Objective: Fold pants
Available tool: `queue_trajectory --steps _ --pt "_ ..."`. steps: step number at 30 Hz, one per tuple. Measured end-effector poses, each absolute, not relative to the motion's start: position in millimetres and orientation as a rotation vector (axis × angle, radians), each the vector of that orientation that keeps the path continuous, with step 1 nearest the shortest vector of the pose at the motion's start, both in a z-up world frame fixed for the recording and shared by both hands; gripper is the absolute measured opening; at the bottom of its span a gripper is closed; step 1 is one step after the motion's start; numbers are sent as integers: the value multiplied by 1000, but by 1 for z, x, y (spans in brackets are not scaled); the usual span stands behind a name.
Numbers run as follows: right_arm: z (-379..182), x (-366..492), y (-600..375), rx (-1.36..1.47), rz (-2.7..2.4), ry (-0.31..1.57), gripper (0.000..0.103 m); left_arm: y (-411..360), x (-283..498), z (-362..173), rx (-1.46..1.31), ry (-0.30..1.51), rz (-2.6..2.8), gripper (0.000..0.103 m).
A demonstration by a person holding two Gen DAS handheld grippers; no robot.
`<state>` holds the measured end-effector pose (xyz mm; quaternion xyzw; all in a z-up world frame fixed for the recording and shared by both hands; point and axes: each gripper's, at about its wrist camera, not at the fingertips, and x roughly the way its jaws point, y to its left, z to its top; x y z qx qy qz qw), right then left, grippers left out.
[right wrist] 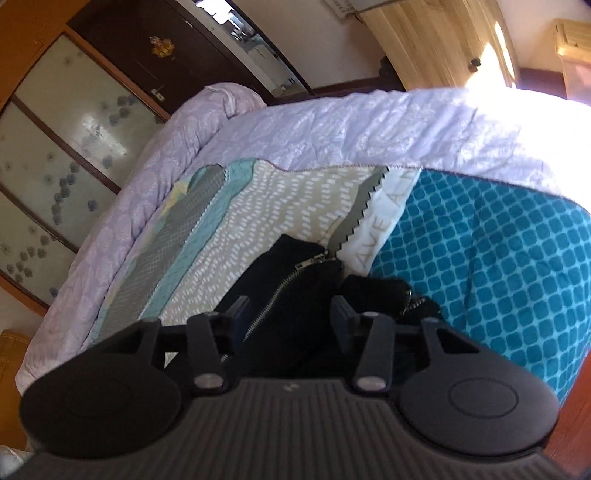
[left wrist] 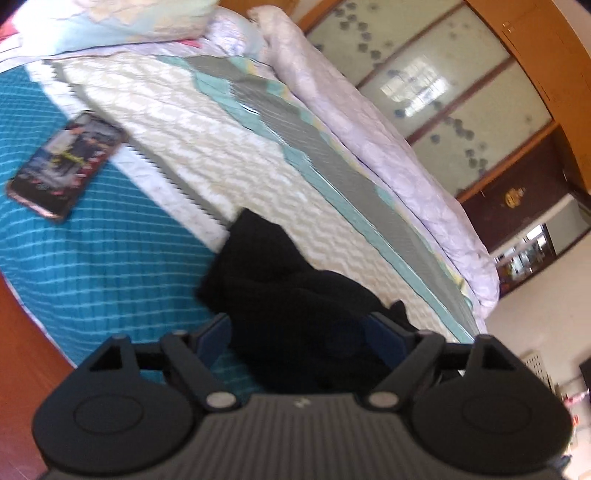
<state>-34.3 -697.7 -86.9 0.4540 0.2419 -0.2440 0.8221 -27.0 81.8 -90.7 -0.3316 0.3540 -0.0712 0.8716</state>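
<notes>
Left wrist view: the left hand-held gripper (left wrist: 299, 332) is pointing down at the bed (left wrist: 229, 155), its jaws standing spread. The black pants (left wrist: 288, 295) are lying bunched on the bedcover, where the cream quilted panel is meeting the teal one, and dark cloth is sitting between the blue pads (left wrist: 210, 334) without being pinched. Only this view is showing a phone (left wrist: 66, 166) lying face up on the teal panel, far left of the pants and well apart from them, and a pillow (left wrist: 147, 18) at the far end of the bed.

Right wrist view: the right hand-held gripper (right wrist: 290, 314) is likewise standing with its jaws apart, though less widely, and the pants (right wrist: 291, 284) are lying loose between them; no pad is pressing on the cloth. Only this view is showing the open metal zipper (right wrist: 291, 277) running across the pants, and a sunlit wooden cabinet (right wrist: 436, 40) beyond the bed. A folded lilac blanket (right wrist: 332, 129) is bordering the bedcover in both views, and a wardrobe (left wrist: 443, 88) with frosted panes is appearing in both.
</notes>
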Motion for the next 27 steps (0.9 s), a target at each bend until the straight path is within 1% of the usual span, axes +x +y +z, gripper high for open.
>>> queue_trajectory --steps 3,5,11,13,15,18,19,20,21,23,24,27 --pt "-109 -24 -710 1058 -524 529 52 53 -13 -91 -665 776 -183 84" --pt "-117 -20 -712 1065 -520 538 52 35 -1 -93 -642 811 -189 84" --pt "-118 2 -712 1021 -540 575 51 -14 36 -101 -568 881 -209 84" --pt "-111 0 -708 998 -579 564 47 -22 43 -104 -594 901 -215 84" --pt "-107 0 -705 996 -557 541 47 -24 50 -108 -634 914 -219 84" --pt "-116 11 -708 993 -565 589 47 -25 65 -120 -700 961 -204 85" --pt "-122 15 -710 1006 -568 606 46 -23 71 -127 -727 977 -192 86" --pt "-126 16 -712 1014 -571 606 34 -21 77 -134 -754 989 -172 81" --pt "-126 14 -711 1005 -581 605 8 -18 82 -141 -785 1006 -142 73" --pt "-119 13 -710 982 -591 576 9 -11 90 -152 -827 1050 -89 18" --pt "-108 7 -708 978 -579 540 9 -5 92 -155 -848 1070 -88 11" --pt "-65 -10 -701 922 -501 435 9 8 81 -146 -898 1041 -152 10"
